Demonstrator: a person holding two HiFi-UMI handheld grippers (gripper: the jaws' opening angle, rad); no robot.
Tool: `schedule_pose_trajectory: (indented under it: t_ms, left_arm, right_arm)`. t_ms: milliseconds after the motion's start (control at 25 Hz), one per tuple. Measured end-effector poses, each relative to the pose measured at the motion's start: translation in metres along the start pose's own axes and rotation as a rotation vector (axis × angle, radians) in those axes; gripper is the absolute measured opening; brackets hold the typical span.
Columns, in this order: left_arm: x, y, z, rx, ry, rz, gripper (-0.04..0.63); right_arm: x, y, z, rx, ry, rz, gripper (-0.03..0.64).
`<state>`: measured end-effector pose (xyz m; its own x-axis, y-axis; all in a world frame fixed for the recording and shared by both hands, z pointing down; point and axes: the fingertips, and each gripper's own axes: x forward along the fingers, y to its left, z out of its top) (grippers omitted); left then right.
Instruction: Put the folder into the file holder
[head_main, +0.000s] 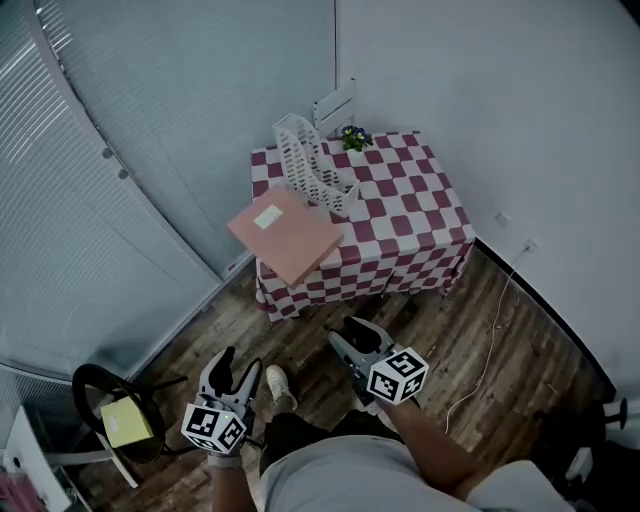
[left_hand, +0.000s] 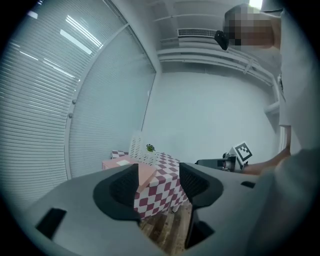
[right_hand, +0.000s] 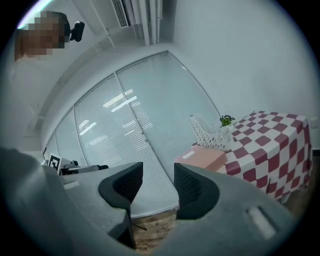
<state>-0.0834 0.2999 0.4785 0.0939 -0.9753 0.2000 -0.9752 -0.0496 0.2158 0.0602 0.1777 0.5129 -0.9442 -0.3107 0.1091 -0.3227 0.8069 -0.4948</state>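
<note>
A pink folder (head_main: 285, 235) with a pale label lies flat on the near left corner of the checked table (head_main: 400, 230) and overhangs its edge. The white mesh file holder (head_main: 310, 165) stands just behind it, empty. Both grippers hang low over the wooden floor, well short of the table. My left gripper (head_main: 232, 368) is open with nothing between its fingers. In its own view (left_hand: 159, 182) the folder (left_hand: 122, 162) shows far ahead. My right gripper (head_main: 352, 338) (right_hand: 158, 182) has its jaws drawn in and holds nothing. The folder (right_hand: 205, 156) and holder (right_hand: 207, 132) lie off to its right.
A small potted plant (head_main: 354, 137) stands at the table's far edge, with a white box (head_main: 335, 105) behind it against the wall. A black chair with a yellow pad (head_main: 125, 420) stands at the near left. A white cable (head_main: 490, 350) trails over the floor on the right.
</note>
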Motion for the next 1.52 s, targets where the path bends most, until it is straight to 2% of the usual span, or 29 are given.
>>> schedule_pose_trajectory:
  t_ms: [200,560,960,1240,1520]
  left_arm:
    - [0.049,0.054,0.007,0.006,0.028,-0.075,0.236]
    - [0.130,0.146,0.031,0.022,0.132,-0.248,0.238]
    - [0.183,0.193,0.016,0.056,0.275,-0.416,0.238]
    - [0.190,0.203,-0.005,0.080,0.359,-0.458,0.239]
    - [0.182,0.212,-0.015,0.090,0.388,-0.437,0.239]
  right_arm:
    - [0.049,-0.027,0.004,0.064,-0.006,-0.069,0.187]
    - [0.131,-0.073,-0.008,0.285,-0.068,-0.247,0.199]
    - [0.177,-0.119,-0.052,0.567,-0.204,-0.398,0.224]
    - [0.201,-0.137,-0.091,0.713,-0.229,-0.404,0.276]
    - [0.223,-0.154,-0.121,0.883,-0.270,-0.381,0.321]
